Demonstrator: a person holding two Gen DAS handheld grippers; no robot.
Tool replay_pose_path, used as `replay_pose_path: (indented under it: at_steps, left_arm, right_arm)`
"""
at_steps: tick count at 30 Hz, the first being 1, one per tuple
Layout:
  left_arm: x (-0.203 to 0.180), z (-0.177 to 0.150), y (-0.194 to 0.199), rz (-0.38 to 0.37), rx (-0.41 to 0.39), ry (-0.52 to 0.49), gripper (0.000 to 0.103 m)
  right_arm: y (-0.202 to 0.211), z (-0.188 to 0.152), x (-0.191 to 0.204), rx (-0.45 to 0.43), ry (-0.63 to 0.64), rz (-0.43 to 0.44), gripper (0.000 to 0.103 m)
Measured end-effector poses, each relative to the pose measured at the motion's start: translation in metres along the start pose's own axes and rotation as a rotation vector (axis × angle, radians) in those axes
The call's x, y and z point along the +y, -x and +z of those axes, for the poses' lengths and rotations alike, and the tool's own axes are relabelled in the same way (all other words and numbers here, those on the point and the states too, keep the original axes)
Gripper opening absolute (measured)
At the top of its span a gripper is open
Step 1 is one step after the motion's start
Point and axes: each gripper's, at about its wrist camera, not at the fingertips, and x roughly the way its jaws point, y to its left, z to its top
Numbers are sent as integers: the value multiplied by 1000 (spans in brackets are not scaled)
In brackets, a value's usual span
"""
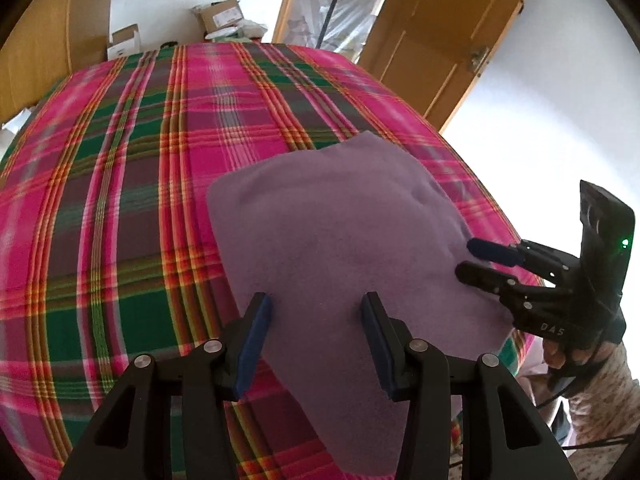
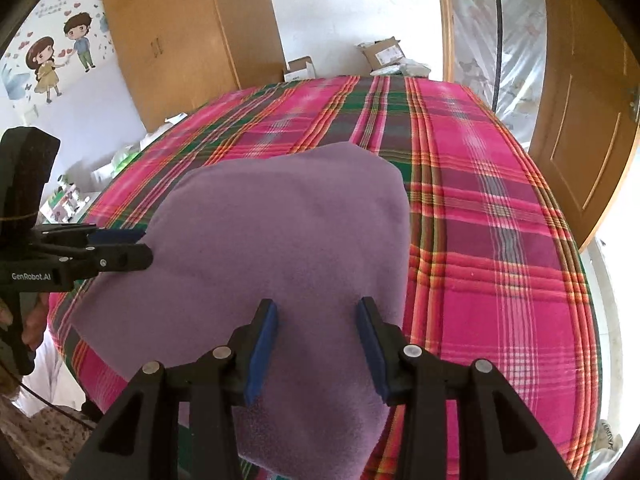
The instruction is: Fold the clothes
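Observation:
A purple fleece garment (image 1: 340, 232) lies folded on the pink and green plaid bed cover (image 1: 120, 200), near the bed's front edge. My left gripper (image 1: 316, 312) hovers over the garment's near left part, jaws open, with cloth seen below the gap and neither pad pressing on it. In the right wrist view the left gripper (image 2: 144, 246) sits at the garment's (image 2: 280, 232) left edge. My right gripper (image 2: 317, 312) stands open over the near right part. It shows from the side as the right gripper (image 1: 466, 258) at the garment's right edge, held by a hand (image 1: 556, 356).
The plaid bed cover (image 2: 500, 240) stretches far beyond the garment. Cardboard boxes (image 1: 220, 16) sit on the floor past the far end. A wooden wardrobe (image 2: 180, 40) stands at the back left and a wooden door (image 2: 580, 120) at the right.

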Motion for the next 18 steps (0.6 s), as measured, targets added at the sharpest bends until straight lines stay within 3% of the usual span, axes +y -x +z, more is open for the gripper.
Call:
replay_pose_path:
  at_steps: [5, 13, 18]
  left_arm:
    - [0, -4, -6, 11, -9, -9, 51]
    - [0, -9, 6, 15, -15, 19, 52]
    - [-13, -30, 22, -13, -27, -22, 51]
  right_arm:
    - [0, -7, 9, -41, 47, -52, 43]
    - [17, -10, 14, -38, 34, -47, 43]
    - [23, -25, 16, -42, 39, -48, 43]
